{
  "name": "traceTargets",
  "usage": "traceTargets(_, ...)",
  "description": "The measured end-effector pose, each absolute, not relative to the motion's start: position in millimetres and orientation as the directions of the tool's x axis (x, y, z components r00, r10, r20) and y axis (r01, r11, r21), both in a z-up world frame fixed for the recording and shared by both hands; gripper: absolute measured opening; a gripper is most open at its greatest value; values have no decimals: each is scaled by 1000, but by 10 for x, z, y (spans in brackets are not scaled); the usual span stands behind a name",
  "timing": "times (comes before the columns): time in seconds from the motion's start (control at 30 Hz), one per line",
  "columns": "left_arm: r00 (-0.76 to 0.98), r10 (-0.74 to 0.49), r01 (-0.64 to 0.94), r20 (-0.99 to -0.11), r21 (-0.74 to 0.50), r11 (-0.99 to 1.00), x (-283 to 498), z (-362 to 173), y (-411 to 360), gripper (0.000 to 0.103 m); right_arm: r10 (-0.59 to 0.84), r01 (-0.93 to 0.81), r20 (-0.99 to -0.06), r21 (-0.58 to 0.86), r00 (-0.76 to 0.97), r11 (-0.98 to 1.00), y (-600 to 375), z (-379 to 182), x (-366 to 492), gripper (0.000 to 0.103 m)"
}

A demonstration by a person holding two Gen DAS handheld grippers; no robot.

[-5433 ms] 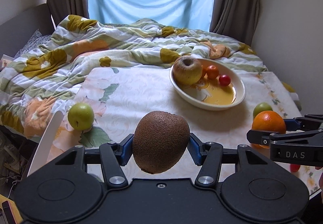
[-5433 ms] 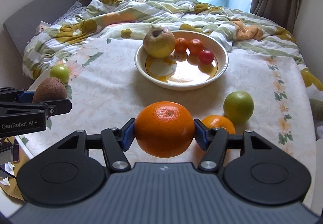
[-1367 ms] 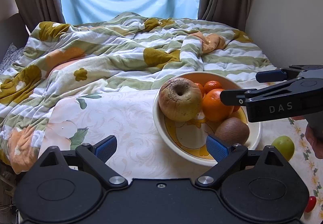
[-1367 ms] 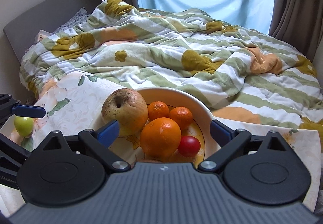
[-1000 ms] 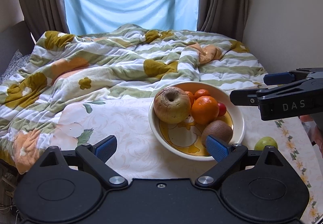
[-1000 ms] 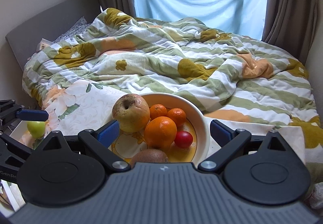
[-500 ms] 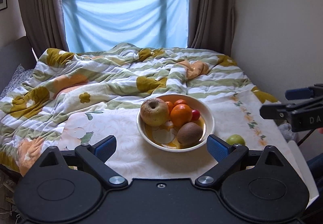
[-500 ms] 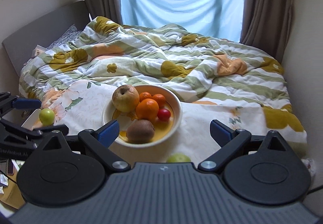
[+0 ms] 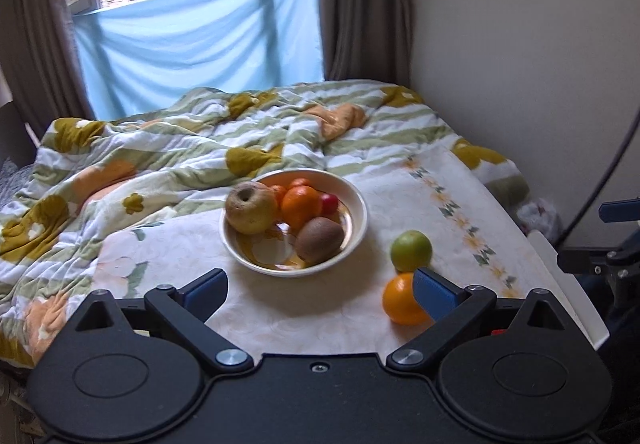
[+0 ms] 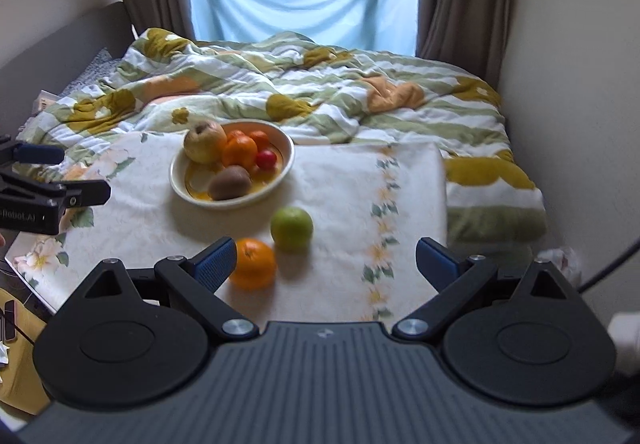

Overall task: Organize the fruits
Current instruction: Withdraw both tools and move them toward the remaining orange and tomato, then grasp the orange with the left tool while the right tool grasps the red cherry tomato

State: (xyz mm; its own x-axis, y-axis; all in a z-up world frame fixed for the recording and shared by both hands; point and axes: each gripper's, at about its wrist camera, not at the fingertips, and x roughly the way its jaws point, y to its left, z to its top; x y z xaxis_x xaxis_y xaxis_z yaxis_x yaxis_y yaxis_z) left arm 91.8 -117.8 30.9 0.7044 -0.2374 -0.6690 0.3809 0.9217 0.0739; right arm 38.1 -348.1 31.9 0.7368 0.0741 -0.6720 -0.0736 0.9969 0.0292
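A bed under a blue-screened window is covered by a striped floral quilt (image 10: 320, 92), with a pale flowered cloth (image 10: 352, 188) laid over its near part. On the cloth a cream bowl (image 9: 356, 204) is seen holding a browned apple (image 9: 250, 206), a kiwi (image 9: 320, 238), an orange (image 9: 301, 204), smaller orange fruit behind and a red one. A green apple (image 9: 411, 250) and a loose orange (image 9: 400, 298) lie just beside each other outside the bowl, near its right. A framed picture (upper left wall) is shown only by the right wrist view. Both cameras have been drawn back since half a second ago, and the loose orange is newly in sight. Left gripper (image 9: 320, 286) and right gripper (image 10: 326, 258) are held spread wide, nothing between the fingers. The loose orange is partly hidden by a blue pad in each view.
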Motion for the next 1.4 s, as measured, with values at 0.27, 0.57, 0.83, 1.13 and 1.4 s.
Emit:
traceTargets(0.27,601,-288,513,-745,83,854,1066,-82,-1443,101,30,26,-732,65,681,998,-3503,-98,87,103)
traceTargets(0.57,491,-327,626,-808,66,777,1372,-596,-1827,101,-3,88,-759,71,651,994,-3401,-501,5,103)
traceTargets(0.83,465,-350,650,-813,46,758,1569,-929,-1993,101,-28,171,-789,98,614,980,-3342,-839,157,101)
traceTargets(1.13,432,-376,691,-820,33,722,1685,-1065,-2112,65,-31,173,-804,90,593,981,-3274,-1014,314,85)
traceTargets(1.4,454,-378,684,-807,44,728,1612,-1073,-2085,64,-30,156,-811,76,584,985,-3241,-1072,428,73)
